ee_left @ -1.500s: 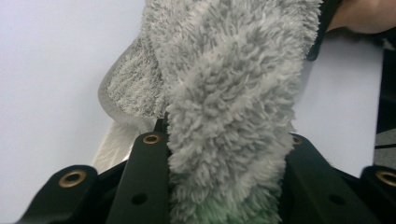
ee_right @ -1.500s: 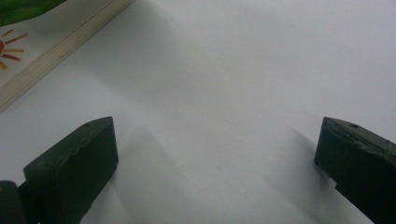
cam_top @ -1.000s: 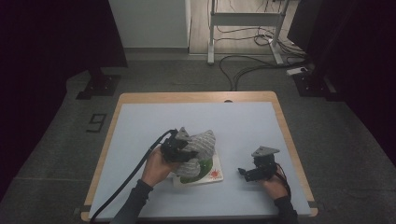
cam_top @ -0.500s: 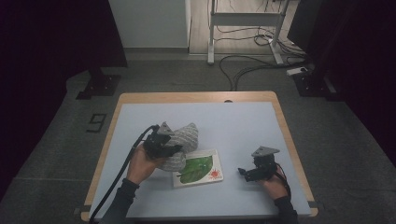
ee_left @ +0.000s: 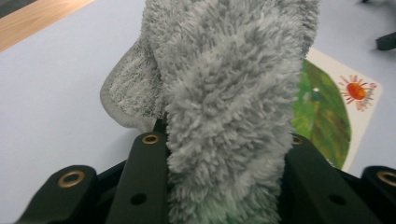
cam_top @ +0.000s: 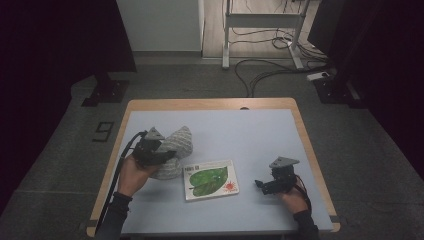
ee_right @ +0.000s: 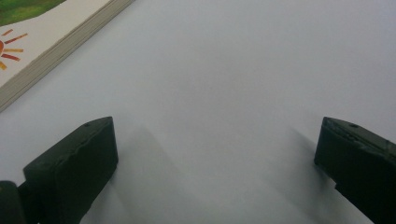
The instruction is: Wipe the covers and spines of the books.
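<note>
A pale blue table with a wooden rim stands on grey carpet in a dim room; black curtains hang at both sides, and beyond the far edge are a white cabinet, a metal frame and loose cables on the floor.

At the left, the left gripper is clamped on a fluffy grey toy; in the left gripper view the plush fills the gap between the two black jaws, which press into it from either side, and a rounded ear or foot sticks out to the left (which of the two cannot be told). The toy sits over the table's left half, just beside the book's near-left corner.

In the middle lies a book, flat, its cover showing a green leaf and a small red sun; it lies between the two hands, and nothing rests on it.

At the right, the right gripper is low over the bare table, its jaws standing wide apart with nothing between them; the book's edge is near its left jaw, not touching.
</note>
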A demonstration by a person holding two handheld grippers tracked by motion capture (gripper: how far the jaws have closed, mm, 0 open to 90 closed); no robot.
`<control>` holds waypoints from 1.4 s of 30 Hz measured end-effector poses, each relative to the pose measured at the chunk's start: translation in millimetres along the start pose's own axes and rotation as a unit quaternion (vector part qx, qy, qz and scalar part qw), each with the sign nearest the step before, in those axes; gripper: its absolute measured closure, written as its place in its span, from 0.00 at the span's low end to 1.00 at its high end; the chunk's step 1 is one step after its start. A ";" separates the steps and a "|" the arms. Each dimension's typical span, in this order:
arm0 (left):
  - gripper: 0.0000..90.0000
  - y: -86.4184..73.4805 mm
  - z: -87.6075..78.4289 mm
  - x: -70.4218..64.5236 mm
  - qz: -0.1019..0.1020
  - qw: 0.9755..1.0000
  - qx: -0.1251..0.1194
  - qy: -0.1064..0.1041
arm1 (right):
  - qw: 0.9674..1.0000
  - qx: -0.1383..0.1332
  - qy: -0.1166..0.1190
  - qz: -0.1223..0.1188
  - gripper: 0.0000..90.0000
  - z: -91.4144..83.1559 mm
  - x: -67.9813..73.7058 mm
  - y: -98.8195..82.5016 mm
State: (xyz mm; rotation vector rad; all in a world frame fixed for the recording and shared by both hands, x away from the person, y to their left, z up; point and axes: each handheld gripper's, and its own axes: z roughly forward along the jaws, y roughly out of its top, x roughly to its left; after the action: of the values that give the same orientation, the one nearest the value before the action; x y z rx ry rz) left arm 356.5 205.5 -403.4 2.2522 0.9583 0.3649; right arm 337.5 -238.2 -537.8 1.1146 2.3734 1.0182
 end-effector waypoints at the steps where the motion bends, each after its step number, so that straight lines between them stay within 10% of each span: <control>1: 0.75 -1.9 -1.5 2.5 -0.003 1.000 -0.001 0.003 | 1.000 0.000 0.000 0.000 0.00 0.0 0.0 0.0; 19: 0.75 -32.9 -19.4 40.8 -0.057 0.998 -0.009 0.036 | 1.000 0.000 0.000 0.000 0.00 0.0 0.1 0.0; 42: 0.70 -78.3 37.5 59.4 -0.101 0.994 0.014 0.023 | 1.000 0.000 0.000 -0.001 0.00 0.0 0.0 -0.1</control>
State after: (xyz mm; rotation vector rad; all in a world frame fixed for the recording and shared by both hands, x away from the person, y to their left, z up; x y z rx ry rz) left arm 373.5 271.6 -483.4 2.1542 1.2104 0.3165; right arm 337.4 -238.2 -537.9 1.1131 2.3728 1.0184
